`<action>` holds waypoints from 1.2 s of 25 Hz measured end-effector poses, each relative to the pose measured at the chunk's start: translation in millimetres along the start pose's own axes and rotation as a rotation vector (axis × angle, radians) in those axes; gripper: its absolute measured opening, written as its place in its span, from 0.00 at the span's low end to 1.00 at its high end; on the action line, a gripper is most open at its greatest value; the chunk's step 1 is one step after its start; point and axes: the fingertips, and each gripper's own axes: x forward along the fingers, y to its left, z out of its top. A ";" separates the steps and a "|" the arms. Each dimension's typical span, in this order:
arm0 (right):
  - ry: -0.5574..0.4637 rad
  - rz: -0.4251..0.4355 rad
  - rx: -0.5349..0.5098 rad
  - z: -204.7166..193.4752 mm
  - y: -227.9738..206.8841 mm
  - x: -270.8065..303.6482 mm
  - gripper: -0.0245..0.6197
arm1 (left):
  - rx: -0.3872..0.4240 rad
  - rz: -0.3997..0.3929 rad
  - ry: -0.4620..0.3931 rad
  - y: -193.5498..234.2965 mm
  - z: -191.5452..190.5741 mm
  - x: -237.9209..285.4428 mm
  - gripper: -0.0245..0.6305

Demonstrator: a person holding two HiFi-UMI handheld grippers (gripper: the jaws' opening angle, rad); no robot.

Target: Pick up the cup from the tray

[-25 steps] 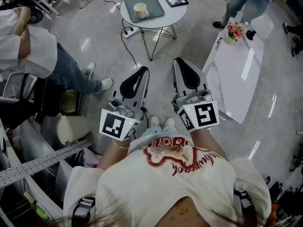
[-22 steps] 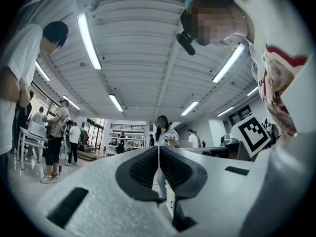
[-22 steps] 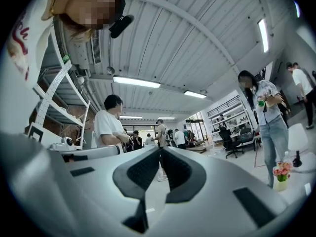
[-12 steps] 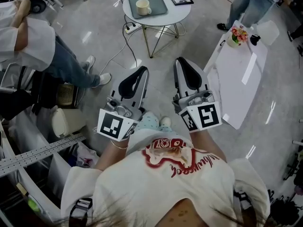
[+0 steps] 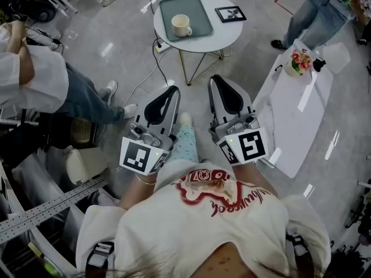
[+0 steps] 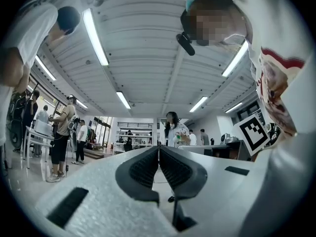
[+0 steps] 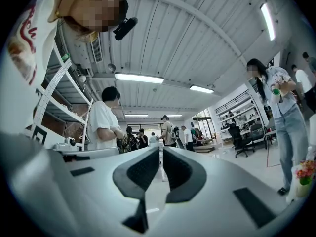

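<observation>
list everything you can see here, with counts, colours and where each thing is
cup: 1, cream, on the tray
tray: 1, grey-green, on the round table
round table: 1, white, top centre
picture frames: 2, black, on the round table beside the tray
long table: 1, white, right
flower pot: 1, pink-red flowers, far end of the long table
seated person: 1, white top, left
left gripper: 1, grey, jaws together, empty
right gripper: 1, grey, jaws together, empty

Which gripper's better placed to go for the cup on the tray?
Left, narrowly. The cup on the tray lies more in line with the left gripper than the right gripper. Both are shut, empty and far short of the table, so either must open first.
</observation>
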 end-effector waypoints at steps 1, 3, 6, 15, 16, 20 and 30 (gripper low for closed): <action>-0.002 -0.003 -0.004 -2.2 -7.0 18.7 0.10 | -0.003 -0.004 -0.001 15.1 -4.2 12.7 0.07; -0.010 -0.009 -0.013 -6.0 -15.4 59.1 0.10 | -0.006 -0.016 -0.009 49.5 -9.2 33.8 0.07; -0.020 -0.031 -0.014 -11.1 -25.4 115.6 0.10 | 0.000 -0.031 -0.016 102.9 -12.1 62.8 0.07; 0.084 -0.127 -0.038 -59.2 -84.1 191.2 0.10 | -0.026 -0.066 0.006 172.2 -34.0 140.2 0.07; 0.113 -0.136 -0.040 -71.9 -90.3 194.8 0.10 | -0.032 -0.066 0.009 175.4 -38.9 144.8 0.07; 0.253 -0.138 -0.123 -138.5 -107.9 210.3 0.10 | -0.065 -0.050 0.014 188.4 -60.6 156.5 0.07; 0.492 -0.173 -0.199 -299.4 -159.6 263.7 0.10 | -0.150 0.035 0.127 204.7 -132.3 152.8 0.07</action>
